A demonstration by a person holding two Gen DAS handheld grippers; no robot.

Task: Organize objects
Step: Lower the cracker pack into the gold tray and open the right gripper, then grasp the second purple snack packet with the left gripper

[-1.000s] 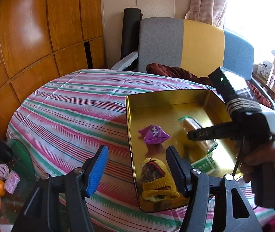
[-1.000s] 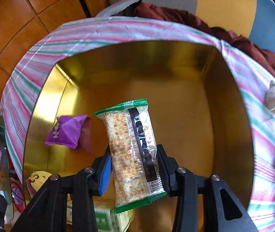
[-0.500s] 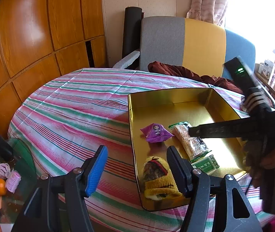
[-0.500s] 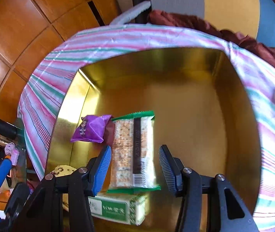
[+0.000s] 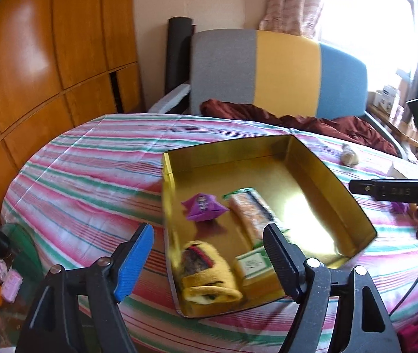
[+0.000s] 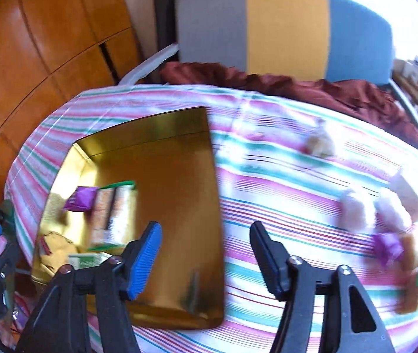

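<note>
A gold tin tray (image 5: 320,176) sits on a tabletop (image 5: 91,176) covered in a striped cloth, serving as the collecting spot. 4 items already lie inside: a purple packet (image 5: 202,207), a cracker pack (image 5: 251,210), a yellow knitted piece (image 5: 206,276) and a green box (image 5: 251,266). The left gripper (image 5: 209,261) hovers at the tray's near-left corner, jaws spread and empty. The right gripper (image 6: 206,256), also spread and empty, straddles the tray's right rim, facing loose items still on the cloth to its right: pale lumps (image 6: 353,211) and another purple packet (image 6: 386,247), likely next.
</note>
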